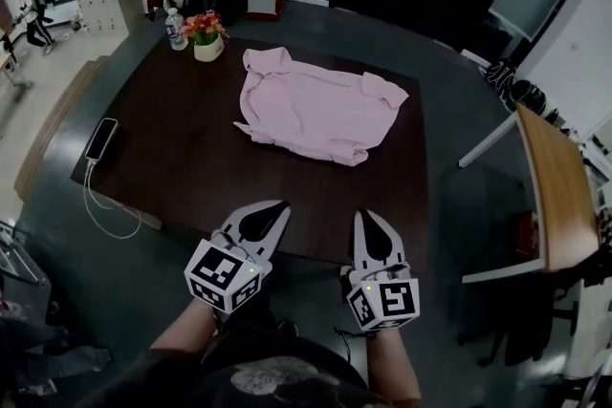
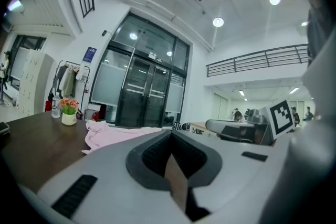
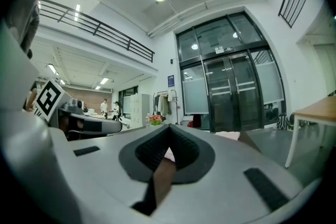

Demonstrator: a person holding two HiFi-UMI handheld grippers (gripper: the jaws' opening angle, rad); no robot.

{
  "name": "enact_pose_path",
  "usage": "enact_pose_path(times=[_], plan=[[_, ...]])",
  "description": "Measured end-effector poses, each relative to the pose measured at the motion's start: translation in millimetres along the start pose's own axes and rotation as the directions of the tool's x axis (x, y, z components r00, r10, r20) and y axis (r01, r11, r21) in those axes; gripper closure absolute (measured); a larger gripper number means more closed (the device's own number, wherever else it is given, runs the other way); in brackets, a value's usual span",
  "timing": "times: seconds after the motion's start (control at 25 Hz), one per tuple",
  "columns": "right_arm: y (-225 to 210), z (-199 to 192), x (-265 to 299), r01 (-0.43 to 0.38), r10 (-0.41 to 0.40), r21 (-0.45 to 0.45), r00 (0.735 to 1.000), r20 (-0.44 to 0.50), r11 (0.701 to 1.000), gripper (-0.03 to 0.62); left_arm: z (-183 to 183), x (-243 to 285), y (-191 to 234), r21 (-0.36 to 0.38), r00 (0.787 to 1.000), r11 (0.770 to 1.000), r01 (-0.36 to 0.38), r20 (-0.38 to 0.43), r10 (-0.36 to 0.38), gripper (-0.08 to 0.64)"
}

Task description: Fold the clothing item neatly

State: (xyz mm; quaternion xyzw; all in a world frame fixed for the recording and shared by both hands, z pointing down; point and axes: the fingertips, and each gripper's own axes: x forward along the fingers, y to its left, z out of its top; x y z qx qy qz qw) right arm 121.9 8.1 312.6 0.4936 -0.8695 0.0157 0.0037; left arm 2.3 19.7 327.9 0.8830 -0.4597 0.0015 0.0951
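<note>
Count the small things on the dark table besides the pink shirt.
3: a water bottle at the far left corner, a flower pot beside it, a phone by the left edge. The shirt could cover more.

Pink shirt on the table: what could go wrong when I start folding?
1. The pink shirt lies rumpled, so folds may trap creases.
2. The flower pot and bottle stand near its far left corner; a swing of the left gripper might tip them.
3. The sleeve at the right lies near the table edge and could slide off.
</note>
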Motion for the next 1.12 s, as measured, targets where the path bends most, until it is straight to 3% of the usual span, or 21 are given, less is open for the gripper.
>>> enact_pose_path(times=[0.48,0.76,1.12], plan=[[7.4,-11.8,-110.1,-0.008,0.009,0.019,1.0,-0.01,1.0,0.6,-31.5,-60.3,-96.8,-0.009,0.999,1.0,-0.024,-0.032,0.024,0.549],[9.7,-23.5,-130.0,-0.005,0.006,0.037,1.0,-0.029,0.999,0.6,-40.4,-67.9,-115.7,-0.004,0.998,1.0,-0.012,-0.056,0.011,0.549],[21.0,-35.0,-133.5,-0.025,0.026,0.015,0.998,-0.065,1.0,0.6,-50.6,-80.6,-107.6,-0.035,0.997,0.999,-0.04,-0.072,0.037,0.549]])
